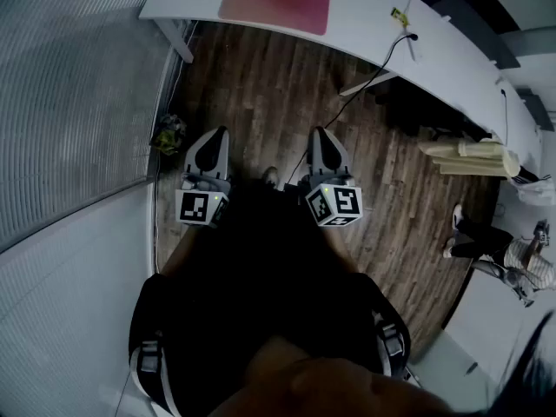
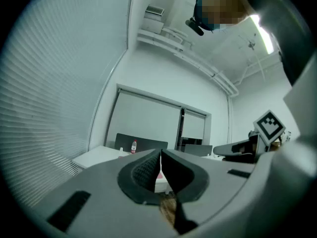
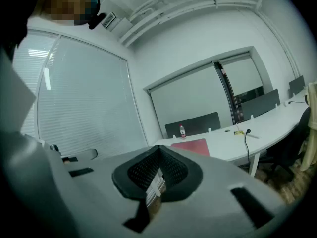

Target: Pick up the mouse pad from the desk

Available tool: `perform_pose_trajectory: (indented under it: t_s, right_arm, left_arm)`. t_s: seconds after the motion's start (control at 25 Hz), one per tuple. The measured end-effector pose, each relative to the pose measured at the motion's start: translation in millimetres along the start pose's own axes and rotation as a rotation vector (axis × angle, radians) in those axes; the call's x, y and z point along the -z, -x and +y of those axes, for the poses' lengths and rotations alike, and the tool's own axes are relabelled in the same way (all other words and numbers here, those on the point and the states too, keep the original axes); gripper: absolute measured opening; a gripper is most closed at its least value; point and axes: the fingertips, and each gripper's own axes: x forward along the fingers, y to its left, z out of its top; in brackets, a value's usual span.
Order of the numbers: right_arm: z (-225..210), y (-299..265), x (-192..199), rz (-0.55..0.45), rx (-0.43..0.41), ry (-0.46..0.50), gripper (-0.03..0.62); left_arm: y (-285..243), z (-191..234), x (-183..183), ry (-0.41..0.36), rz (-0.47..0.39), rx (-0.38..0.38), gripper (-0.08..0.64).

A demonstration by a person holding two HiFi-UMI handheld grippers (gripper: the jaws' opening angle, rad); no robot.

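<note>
L tool (image 1: 217, 137) & R tool (image 1: 318, 137) shut, empty, side by side; pink mouse pad (image 1: 276, 0) on table (image 1: 373, 16) at 12 o'clock.

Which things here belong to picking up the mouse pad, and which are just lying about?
Job: red mouse pad, white desk, left gripper and right gripper, both shut and empty.
Lying about: water bottle, black cable, cream rolls.

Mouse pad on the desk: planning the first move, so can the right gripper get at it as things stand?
Probably not yet: the right gripper is shut and well short of the desk. But the floor between looks passable, and nothing rests on the mouse pad.
</note>
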Motion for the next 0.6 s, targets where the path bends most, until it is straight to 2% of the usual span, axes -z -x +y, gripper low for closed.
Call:
perform_pose_trajectory:
  t_s: [0.12,0.28,0.48,0.6]
  right_arm:
    - [1.4,-4.3,1.2,-0.003,0.001,-0.001,0.000]
    - [1.7,-5.2,4.0,-0.004,-0.002,0.002,0.000]
    - [1.7,-5.9,0.7,-0.011,-0.003,-0.020,0.000]
    - [-1.5,-3.2,-3.1,-0.028,-0.008,-0.047,0.001]
  left_arm:
    - [0.0,4.3,5.4,-0.030,0.006,0.013,0.008]
    - [-1.1,6.0,1.4,-0.026,-0.026,0.010,0.008]
    - [-0.5,8.6,11.9,-0.016,0.031,0.002,0.008]
    - [-5.1,3.7,11.1,-0.011,0.021,0.011,0.008]
